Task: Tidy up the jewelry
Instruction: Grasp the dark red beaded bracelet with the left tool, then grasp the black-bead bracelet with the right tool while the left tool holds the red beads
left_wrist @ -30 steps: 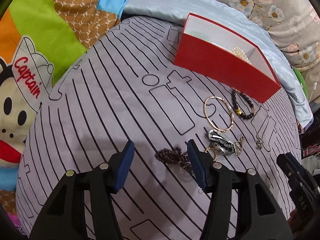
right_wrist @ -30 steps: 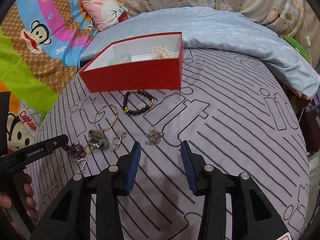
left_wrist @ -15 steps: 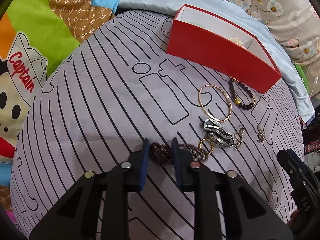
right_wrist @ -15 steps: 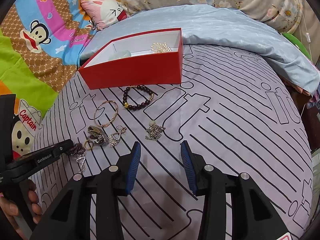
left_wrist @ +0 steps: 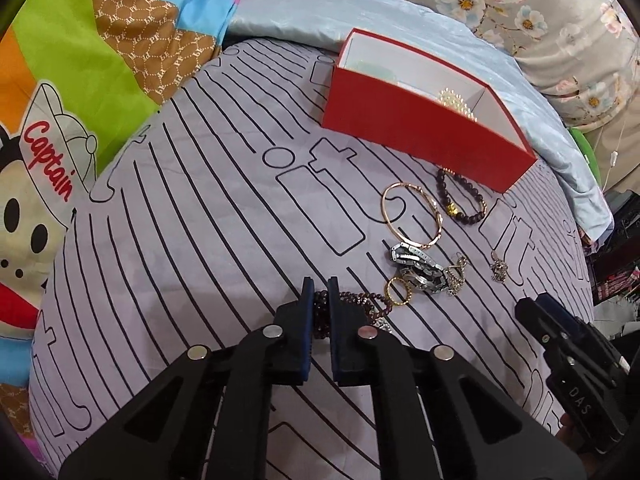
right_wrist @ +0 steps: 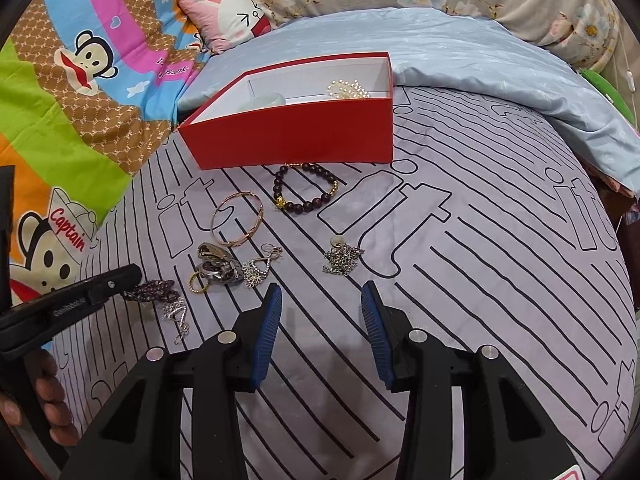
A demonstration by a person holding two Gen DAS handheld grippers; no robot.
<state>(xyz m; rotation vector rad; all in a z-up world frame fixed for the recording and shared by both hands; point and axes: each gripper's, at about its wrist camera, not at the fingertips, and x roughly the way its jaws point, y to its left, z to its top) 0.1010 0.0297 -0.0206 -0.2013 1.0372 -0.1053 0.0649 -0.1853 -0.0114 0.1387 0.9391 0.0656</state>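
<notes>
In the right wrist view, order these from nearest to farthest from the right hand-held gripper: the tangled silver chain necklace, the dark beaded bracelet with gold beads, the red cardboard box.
From the right hand-held gripper:
1. Tangled silver chain necklace, just ahead of the fingertips, slightly right.
2. Dark beaded bracelet with gold beads, farther ahead, slightly left, in front of the box.
3. Red cardboard box, at the back, near the blue quilt.
</notes>
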